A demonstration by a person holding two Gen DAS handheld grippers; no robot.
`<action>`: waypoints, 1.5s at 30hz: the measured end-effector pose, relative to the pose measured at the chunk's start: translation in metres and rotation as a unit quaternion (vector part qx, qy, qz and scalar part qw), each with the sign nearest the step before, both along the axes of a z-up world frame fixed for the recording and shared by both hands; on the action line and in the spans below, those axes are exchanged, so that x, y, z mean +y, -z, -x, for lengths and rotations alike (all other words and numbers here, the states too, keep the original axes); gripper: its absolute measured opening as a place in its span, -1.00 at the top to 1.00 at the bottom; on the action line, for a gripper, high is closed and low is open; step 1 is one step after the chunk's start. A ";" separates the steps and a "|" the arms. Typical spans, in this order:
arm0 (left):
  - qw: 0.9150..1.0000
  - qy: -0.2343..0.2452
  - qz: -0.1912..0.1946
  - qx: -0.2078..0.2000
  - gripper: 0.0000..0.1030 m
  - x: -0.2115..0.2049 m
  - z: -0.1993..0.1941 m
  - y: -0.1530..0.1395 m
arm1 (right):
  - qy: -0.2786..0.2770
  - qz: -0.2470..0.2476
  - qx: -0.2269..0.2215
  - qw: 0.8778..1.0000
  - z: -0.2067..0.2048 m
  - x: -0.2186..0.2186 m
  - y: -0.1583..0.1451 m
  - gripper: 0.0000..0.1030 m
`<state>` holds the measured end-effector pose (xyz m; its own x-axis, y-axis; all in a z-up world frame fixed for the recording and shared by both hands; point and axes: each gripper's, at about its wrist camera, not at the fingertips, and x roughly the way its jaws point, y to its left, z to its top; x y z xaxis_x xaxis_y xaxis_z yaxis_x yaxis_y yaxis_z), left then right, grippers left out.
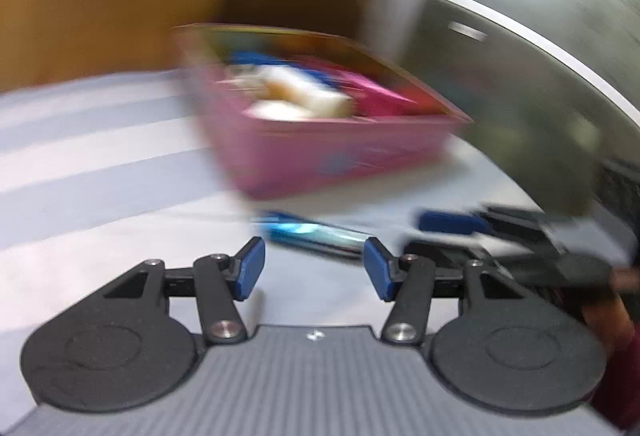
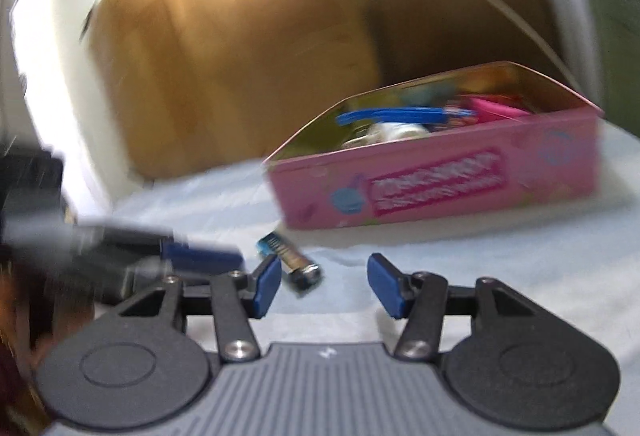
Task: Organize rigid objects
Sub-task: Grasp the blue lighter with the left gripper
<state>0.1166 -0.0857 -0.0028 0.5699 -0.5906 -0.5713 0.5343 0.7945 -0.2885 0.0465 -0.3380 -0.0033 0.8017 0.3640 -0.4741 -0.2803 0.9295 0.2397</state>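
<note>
Nearest, the left gripper point(image 1: 314, 268) and the right gripper point(image 2: 324, 286) both stand partly spread with nothing between their blue pads. Just beyond them a battery point(image 2: 289, 261) lies on the pale cloth point(image 2: 500, 264). Farther back sits the open pink tin point(image 2: 440, 188), full of small items.

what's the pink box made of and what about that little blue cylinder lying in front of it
The pink box looks like printed tin: its thin walls have a shiny golden, reflective inside and a crisp rolled rim, though blur leaves painted plastic possible. The blue cylinder seems to be a battery: a glossy printed wrap, blue and dark, over a bare silvery metal end cap.
</note>
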 end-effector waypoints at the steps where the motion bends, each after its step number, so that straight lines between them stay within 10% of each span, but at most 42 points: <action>1: 1.000 -0.022 0.004 0.013 -0.10 0.008 -0.005 0.001 | -0.011 0.016 0.004 1.000 -0.008 0.008 0.000 0.03; 13: 0.997 -0.008 0.031 0.077 -0.49 -0.024 -0.016 0.003 | -0.048 0.081 0.020 0.995 -0.011 0.022 0.017 0.52; 24: 0.991 0.087 0.012 0.105 -0.44 -0.127 -0.002 0.008 | 0.058 -0.162 0.024 0.985 0.061 -0.065 0.043 0.52; 28: 0.990 0.110 -0.027 0.085 -0.17 -0.162 0.006 0.005 | 0.095 -0.178 0.013 0.979 0.078 -0.085 0.047 0.52; 36: 0.988 0.123 -0.042 0.078 0.39 -0.201 0.005 0.007 | 0.141 -0.112 -0.019 0.983 0.100 -0.093 0.049 0.50; 45: 0.985 0.137 -0.024 0.097 0.38 -0.208 0.017 0.010 | 0.146 0.010 -0.056 0.988 0.097 -0.071 0.046 0.44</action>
